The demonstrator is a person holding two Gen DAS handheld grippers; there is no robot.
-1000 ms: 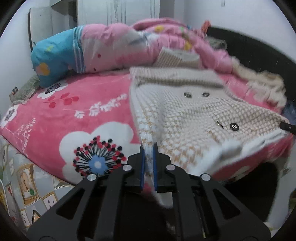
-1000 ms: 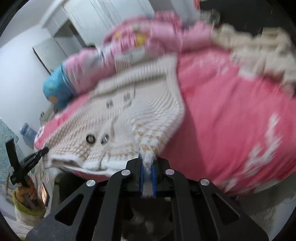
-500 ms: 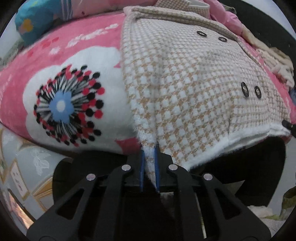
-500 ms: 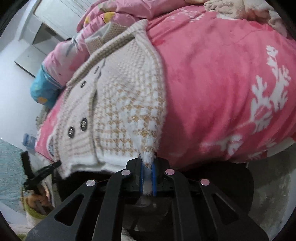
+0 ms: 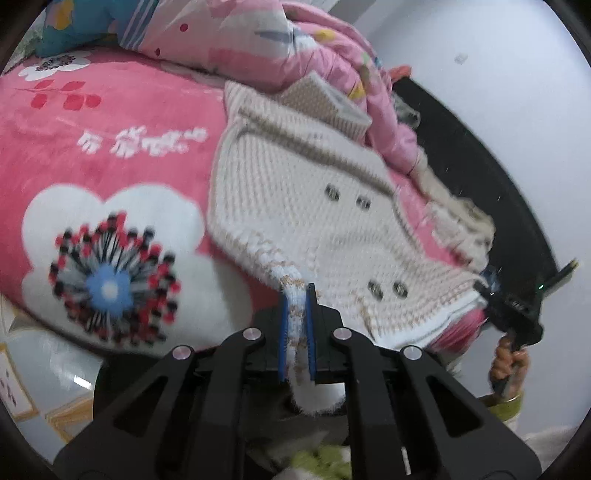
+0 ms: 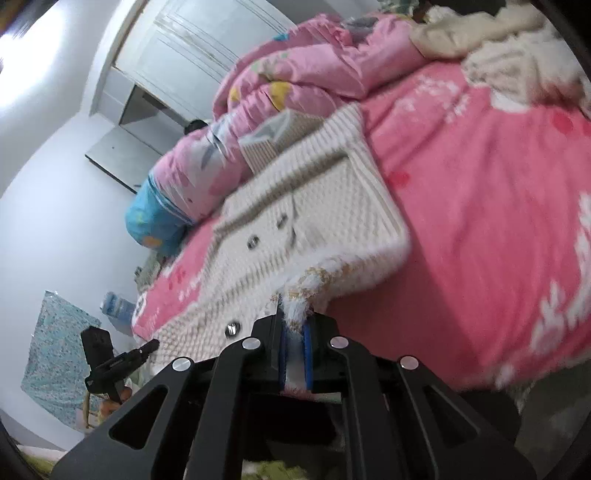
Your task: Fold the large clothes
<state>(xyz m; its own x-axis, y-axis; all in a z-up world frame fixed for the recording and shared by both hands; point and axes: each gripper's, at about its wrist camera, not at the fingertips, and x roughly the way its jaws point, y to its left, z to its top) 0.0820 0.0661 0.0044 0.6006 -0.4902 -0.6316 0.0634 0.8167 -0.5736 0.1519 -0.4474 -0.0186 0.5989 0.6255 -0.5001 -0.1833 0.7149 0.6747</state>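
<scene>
A cream and tan checked knit coat (image 5: pixel 306 206) with dark buttons lies front up on the pink bed blanket (image 5: pixel 110 147), its collar toward the quilt. My left gripper (image 5: pixel 296 291) is closing on the fuzzy white hem corner, which runs between its blue pads (image 5: pixel 282 317). My right gripper (image 6: pixel 293 325) is shut on the other hem corner of the coat (image 6: pixel 325 206). Each gripper shows in the other's view: the right gripper (image 5: pixel 491 284) at the coat's far hem end, the left gripper (image 6: pixel 147 347) at the bed edge.
A rolled pink quilt (image 5: pixel 240 40) and a blue pillow (image 5: pixel 81 22) lie beyond the collar. Beige clothes (image 5: pixel 461 214) are heaped by the black bed board (image 5: pixel 517 206). A white wardrobe (image 6: pixel 192 48) stands behind the bed. A hand (image 5: pixel 506 365) holds the right gripper's handle.
Both views have tilted up and rolled from looking down on the coat to looking across the bed. The hem corners stay pinched, and the hem edge looks bunched up nearer the buttons.
</scene>
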